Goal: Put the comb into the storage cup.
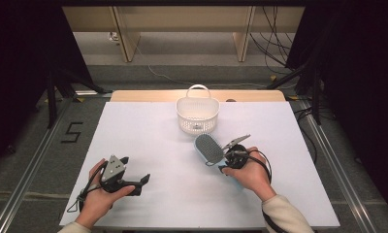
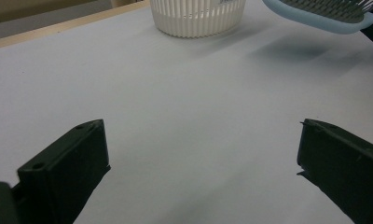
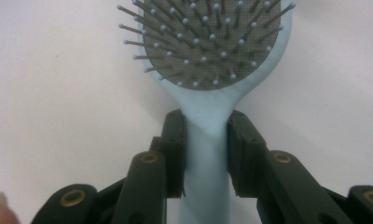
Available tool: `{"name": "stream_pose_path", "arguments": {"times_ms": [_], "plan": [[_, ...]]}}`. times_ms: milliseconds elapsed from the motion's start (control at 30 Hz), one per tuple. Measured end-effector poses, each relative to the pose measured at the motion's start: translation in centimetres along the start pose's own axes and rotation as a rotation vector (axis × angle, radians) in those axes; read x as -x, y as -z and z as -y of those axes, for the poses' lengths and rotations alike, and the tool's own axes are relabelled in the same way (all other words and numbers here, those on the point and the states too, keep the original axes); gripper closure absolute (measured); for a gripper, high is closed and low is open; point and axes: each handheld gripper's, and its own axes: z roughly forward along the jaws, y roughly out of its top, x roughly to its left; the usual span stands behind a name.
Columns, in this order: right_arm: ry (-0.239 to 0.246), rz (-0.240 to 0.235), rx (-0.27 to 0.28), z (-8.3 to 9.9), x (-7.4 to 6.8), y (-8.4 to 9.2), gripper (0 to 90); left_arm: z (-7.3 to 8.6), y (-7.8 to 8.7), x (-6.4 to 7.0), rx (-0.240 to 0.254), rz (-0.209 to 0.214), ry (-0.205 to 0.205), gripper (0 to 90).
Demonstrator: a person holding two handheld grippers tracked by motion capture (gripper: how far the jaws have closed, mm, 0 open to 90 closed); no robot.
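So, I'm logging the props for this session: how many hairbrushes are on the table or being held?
1. The light blue hairbrush is held by its handle in the right gripper, lifted just in front of the white basket. The basket's inside is not fully visible.

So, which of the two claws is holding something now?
The right claw: its jaws are shut on the handle of the blue brush. The left claw is open over bare table, with nothing between its jaws.

Hairbrush (image 1: 208,149) just before basket (image 1: 197,114)
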Motion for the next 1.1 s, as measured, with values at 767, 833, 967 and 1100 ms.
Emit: {"name": "stream_pose_path", "arguments": {"times_ms": [767, 833, 967, 1100], "plan": [[0.018, -0.001, 0.100, 0.42, 0.17, 0.49, 71.0, 0.05, 0.02, -0.08, 0.002, 0.000, 0.005, 1.4], [0.014, -0.001, 0.111, 0.45, 0.21, 0.59, 71.0, 0.06, 0.02, -0.09, 0.003, -0.001, 0.005, 1.3], [0.009, 0.006, 0.142, 0.49, 0.31, 0.84, 71.0, 0.05, 0.03, -0.08, 0.004, -0.002, 0.005, 1.4], [0.009, 0.012, 0.173, 0.50, 0.39, 1.03, 71.0, 0.05, 0.05, -0.09, 0.004, -0.003, 0.005, 1.3]]}}
